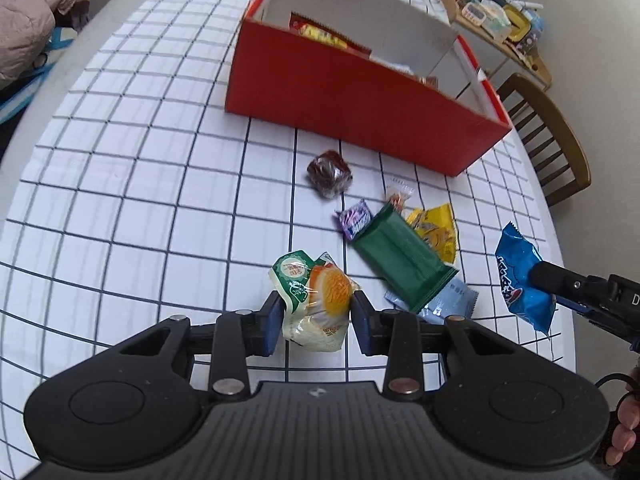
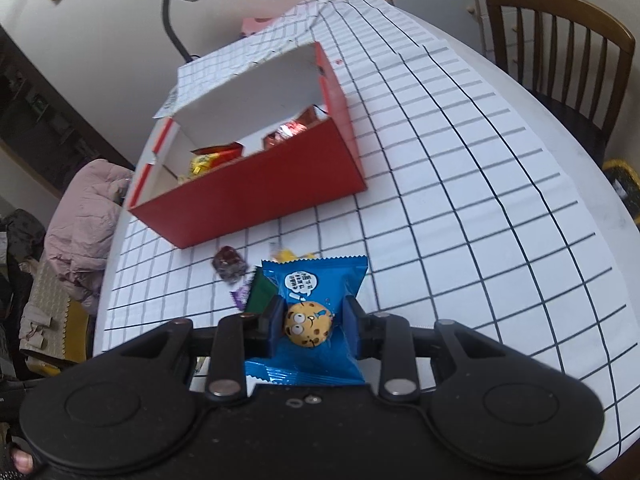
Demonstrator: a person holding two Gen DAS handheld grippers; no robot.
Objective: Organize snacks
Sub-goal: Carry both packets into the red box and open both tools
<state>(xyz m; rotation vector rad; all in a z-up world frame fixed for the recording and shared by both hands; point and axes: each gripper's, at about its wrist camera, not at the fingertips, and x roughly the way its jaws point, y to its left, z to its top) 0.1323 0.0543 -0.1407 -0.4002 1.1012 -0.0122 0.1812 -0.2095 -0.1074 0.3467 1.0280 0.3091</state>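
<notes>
Left wrist view: my left gripper (image 1: 317, 307) is clamped on a green-and-orange pastry packet (image 1: 314, 300); my right gripper (image 2: 311, 327) pinches a blue cookie packet (image 2: 316, 312). I judge both mid-carry; next, ahead of the jaws, over the red box (image 1: 352, 100), I release.

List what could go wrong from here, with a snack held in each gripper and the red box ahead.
1. The left gripper pinches the green-and-white pastry pack across its puffy wrapper; it may slip or get squashed.
2. The right gripper holds the blue cookie packet by slick film, so it could slide out on the way.
3. The red box has tall walls and a white divider; a low approach could hit the front wall, or land a snack in the wrong compartment.
</notes>
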